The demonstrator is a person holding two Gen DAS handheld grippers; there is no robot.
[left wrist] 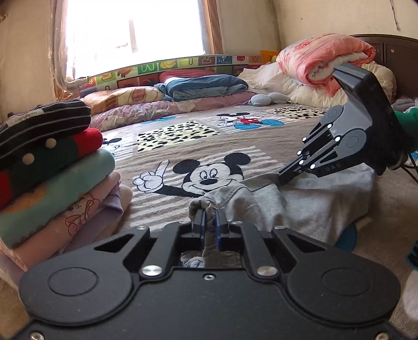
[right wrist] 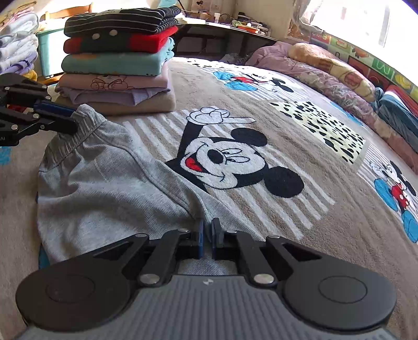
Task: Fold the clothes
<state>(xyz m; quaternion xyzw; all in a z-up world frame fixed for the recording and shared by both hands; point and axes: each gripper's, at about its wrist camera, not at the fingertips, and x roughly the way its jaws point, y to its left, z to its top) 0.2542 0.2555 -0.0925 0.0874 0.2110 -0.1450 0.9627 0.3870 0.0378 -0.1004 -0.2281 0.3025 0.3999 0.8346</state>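
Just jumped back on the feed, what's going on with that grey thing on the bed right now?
A person with two handheld grippers is folding grey pants on the Mickey Mouse blanket. The left gripper is shut on the bunched waistband; the right gripper pinches the other end, the fabric lying mostly flat between them. A stack of folded clothes sits beside the pants.

grey garment (right wrist: 104, 183), mickey-print beige bedspread (right wrist: 261, 235), black-striped top (right wrist: 120, 22).

The bed (right wrist: 300, 209) carries grey trousers (right wrist: 104, 183) and stacked clothes (right wrist: 117, 65).
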